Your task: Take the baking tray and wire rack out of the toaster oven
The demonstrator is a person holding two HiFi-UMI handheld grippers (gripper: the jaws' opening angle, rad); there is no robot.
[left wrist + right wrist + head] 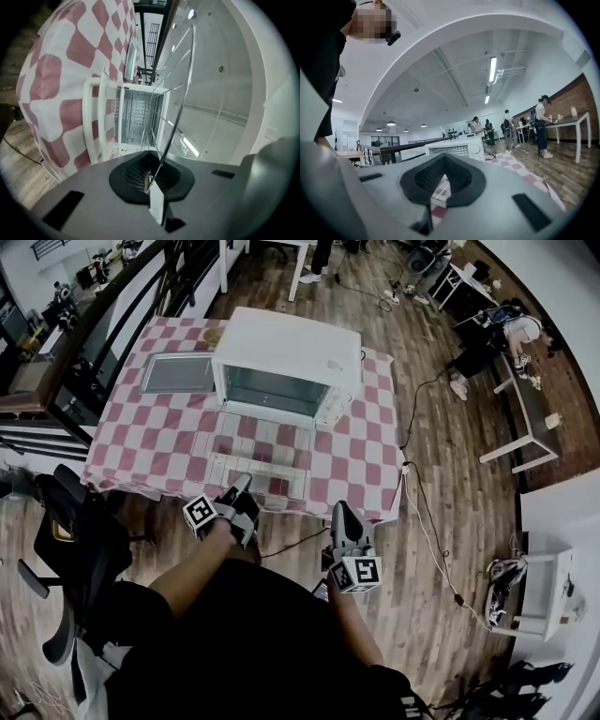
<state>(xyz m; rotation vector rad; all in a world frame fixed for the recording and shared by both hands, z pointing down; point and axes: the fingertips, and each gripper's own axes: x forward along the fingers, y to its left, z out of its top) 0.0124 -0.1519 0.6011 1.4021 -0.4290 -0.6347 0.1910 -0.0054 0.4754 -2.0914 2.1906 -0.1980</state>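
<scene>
The wire rack point(162, 160) is clamped by its near edge wire in the closed jaws of the left gripper point(245, 483). It is held roughly level in front of the open mouth of the toaster oven point(291, 352), whose oven door point(111, 126) is folded down. Whether the far edge of the rack is fully clear of the oven mouth cannot be determined. The baking tray point(178, 372) is already out and lies flat on the table point(366, 465), just to the left of the oven and well apart from both grippers. Assessment: the tray step is complete and the rack step is well advanced. The remaining work is to draw the rack clear, if it is not clear already, and set it down. The right gripper point(340, 509) is in front of the oven, to the right of the left gripper and short of the table edge, with its jaws together and nothing between them. Count: one wire rack, one baking tray, one toaster oven, two grippers, one table with a red-and-white checked cloth. Farther from the oven, one black chair point(70, 531) stands to the front left. Several people point(542, 122) stand in the room beyond, too small to count reliably.
</scene>
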